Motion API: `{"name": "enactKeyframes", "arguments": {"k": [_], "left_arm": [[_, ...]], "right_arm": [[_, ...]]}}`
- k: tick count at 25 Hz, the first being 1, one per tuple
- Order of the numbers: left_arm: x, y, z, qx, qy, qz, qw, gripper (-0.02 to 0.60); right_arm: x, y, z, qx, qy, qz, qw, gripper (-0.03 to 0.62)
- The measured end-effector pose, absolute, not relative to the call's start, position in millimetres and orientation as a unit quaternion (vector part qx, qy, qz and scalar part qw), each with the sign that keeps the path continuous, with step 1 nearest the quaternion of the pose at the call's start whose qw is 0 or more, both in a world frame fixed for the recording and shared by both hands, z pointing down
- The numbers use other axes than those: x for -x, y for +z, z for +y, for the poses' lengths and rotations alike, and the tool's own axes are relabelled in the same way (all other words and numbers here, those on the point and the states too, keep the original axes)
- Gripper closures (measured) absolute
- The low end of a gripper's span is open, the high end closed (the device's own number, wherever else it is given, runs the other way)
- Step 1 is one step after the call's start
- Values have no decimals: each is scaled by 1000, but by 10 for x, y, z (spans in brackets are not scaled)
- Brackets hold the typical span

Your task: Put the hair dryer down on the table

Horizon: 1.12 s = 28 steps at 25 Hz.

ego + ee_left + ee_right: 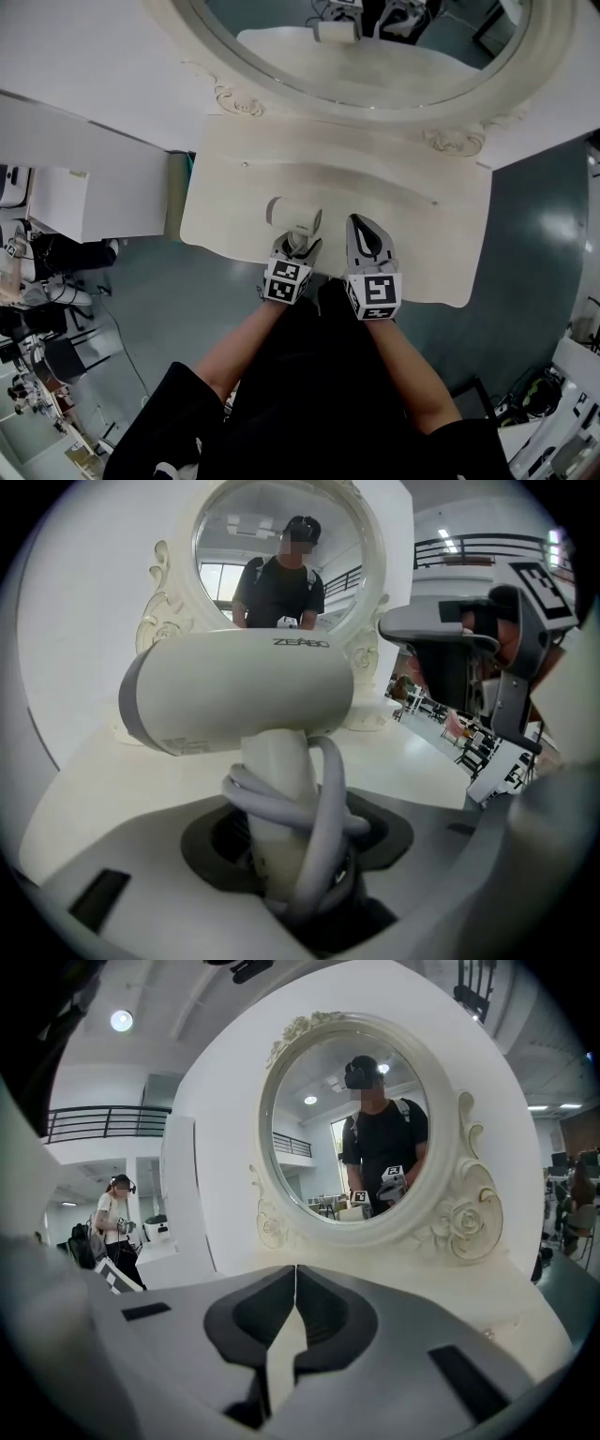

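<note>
You hold the hair dryer (239, 691) over the front of the table (422, 225).
Your left gripper (298, 246) is clamped on its handle, with the cord (323, 799) wound round it. The barrel reads "ZEABO"; the smaller label is too fine to read. Your right gripper (368, 234) sits just beside it, jaws together and empty.

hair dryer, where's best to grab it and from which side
Grip the hair dryer by its handle, from below, as the left tongs hold it now: it is narrow, cord wrapped round, while the barrel is wide and rounded.
</note>
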<state>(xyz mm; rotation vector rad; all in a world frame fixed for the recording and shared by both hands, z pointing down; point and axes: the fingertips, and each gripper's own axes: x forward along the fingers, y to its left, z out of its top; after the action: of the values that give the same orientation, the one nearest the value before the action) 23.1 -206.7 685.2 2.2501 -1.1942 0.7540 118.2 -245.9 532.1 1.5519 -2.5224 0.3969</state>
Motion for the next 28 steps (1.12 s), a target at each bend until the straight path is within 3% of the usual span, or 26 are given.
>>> {"name": "enactKeyframes", "arguments": {"k": [17,28], "left_arm": [[-237,7337,-1966,-786,345,-413,305,347],[-326,7527,-2042,-779,386,-392,300,345]], "right_arm": [[-1181,5698,-2246,-510,175,-838,88,577],[-1341,5806,-2253,-523,171,-828,108,577]]}}
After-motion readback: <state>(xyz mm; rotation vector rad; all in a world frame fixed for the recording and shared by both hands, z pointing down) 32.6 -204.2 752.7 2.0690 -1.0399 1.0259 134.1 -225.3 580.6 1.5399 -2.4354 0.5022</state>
